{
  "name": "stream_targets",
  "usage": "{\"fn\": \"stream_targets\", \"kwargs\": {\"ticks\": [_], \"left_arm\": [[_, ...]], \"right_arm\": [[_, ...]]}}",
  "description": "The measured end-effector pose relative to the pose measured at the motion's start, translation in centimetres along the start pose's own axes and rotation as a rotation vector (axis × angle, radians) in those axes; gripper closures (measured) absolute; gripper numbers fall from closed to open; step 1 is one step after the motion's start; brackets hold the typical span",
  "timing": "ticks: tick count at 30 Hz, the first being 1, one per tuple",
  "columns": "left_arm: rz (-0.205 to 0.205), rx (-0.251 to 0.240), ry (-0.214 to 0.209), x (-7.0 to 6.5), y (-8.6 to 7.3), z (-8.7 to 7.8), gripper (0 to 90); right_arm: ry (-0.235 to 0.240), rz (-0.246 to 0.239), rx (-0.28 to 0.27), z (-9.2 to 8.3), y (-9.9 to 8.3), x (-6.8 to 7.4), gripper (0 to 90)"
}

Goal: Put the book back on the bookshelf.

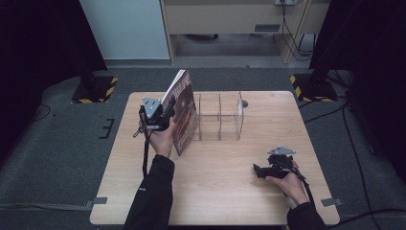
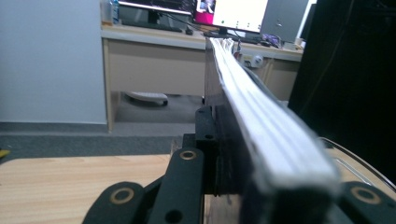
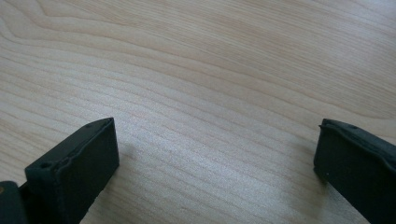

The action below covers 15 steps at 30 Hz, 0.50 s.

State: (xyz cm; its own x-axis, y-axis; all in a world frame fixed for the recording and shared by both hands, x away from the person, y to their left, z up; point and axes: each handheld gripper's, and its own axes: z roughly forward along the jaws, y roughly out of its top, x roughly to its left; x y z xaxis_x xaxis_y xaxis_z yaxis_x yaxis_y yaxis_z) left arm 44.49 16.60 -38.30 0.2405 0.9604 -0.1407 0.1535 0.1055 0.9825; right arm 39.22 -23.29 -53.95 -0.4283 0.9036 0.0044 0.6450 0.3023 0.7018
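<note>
A thick book (image 1: 184, 112) with a dark reddish cover stands tilted on the wooden table (image 1: 215, 191), its top leaning left and away. My left gripper (image 1: 165, 115) is shut on the book's near edge, just left of a clear divided organizer (image 1: 220, 117). In the left gripper view the book's white page edge (image 2: 261, 121) runs away from the jaws, clamped in my left gripper (image 2: 222, 135). My right gripper (image 1: 258, 171) rests low at the table's right front, pointing left. Its jaws stand wide apart over bare wood in the right gripper view (image 3: 215, 154), with nothing between them.
The clear organizer has several upright compartments and sits at the table's far middle; its curved rim (image 2: 355, 158) is just right of the book. A small round grey disc (image 1: 244, 103) lies behind it. Beyond the table are a desk (image 2: 154, 51) and dark stands (image 1: 93, 88).
</note>
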Motion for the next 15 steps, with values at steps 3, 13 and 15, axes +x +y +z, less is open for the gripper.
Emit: {"fn": "stream_targets", "kwargs": {"ticks": [3,13,15], "left_arm": [[0.019,-0.014,0.021,-0.4,-0.1,0.5,83.5],[0.012,-0.052,0.079,-0.6,-1.2,2.2,83.4],[0.012,-0.058,0.079,-0.7,-1.5,2.3,83.4]], "right_arm": [[0.000,0.000,0.000,0.0,0.0,0.0,0.4],[0.000,-0.001,-0.002,0.0,0.0,0.0,0.4],[0.000,-0.001,-0.002,0.0,0.0,0.0,0.4]]}}
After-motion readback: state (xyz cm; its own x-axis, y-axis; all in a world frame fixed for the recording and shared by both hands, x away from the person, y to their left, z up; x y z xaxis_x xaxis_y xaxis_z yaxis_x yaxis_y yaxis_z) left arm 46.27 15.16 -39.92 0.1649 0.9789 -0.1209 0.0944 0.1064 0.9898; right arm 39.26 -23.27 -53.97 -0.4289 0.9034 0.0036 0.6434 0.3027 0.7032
